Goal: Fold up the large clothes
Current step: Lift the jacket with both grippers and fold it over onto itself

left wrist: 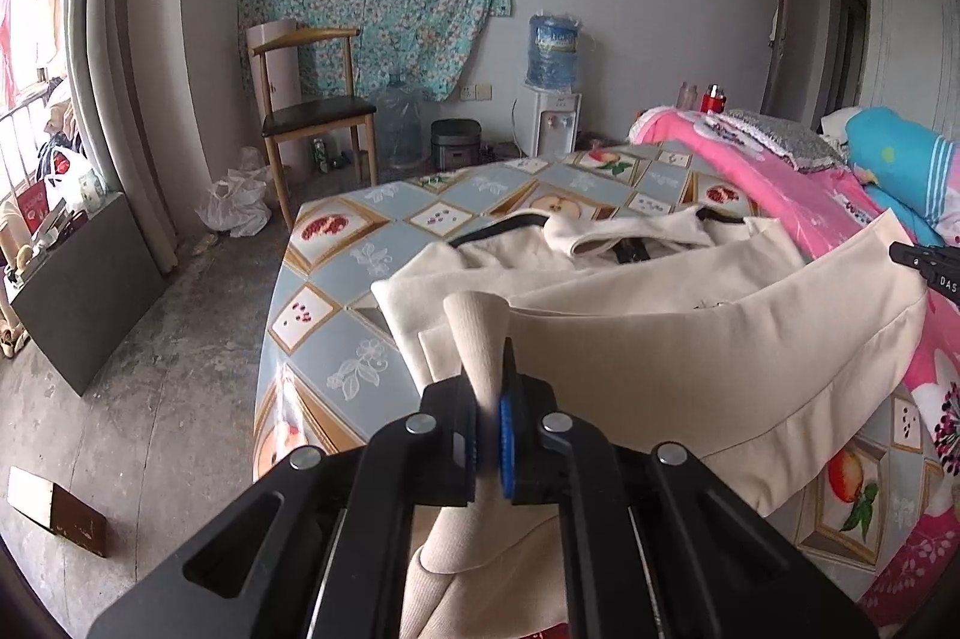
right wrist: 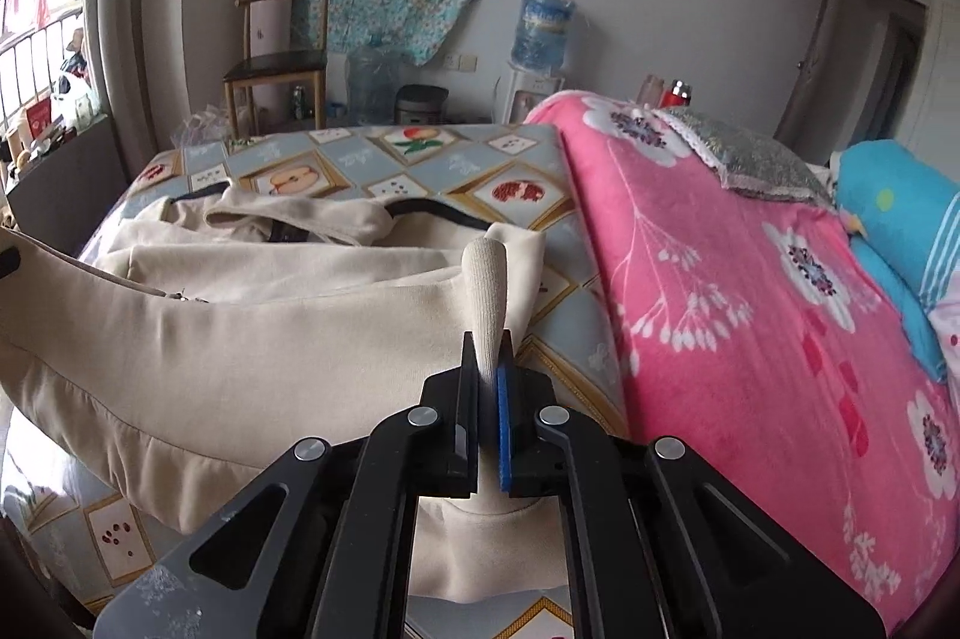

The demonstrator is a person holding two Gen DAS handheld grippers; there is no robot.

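Left wrist view: left gripper [left wrist: 489, 387], jaws clamped on a ribbed edge of the cream garment [left wrist: 690, 339]. Garment spread over the fruit-patterned table cover [left wrist: 336, 279], its near hem lifted off the cover; pink floral blanket [left wrist: 780, 171] to the right of the cover; wooden chair [left wrist: 312, 99] beyond it.

Right wrist view: right gripper [right wrist: 489, 369], jaws pinched on another ribbed edge of the cream garment [right wrist: 240, 339]. Garment on the table cover [right wrist: 420, 159]; pink floral blanket [right wrist: 750, 279] just right of the cover.
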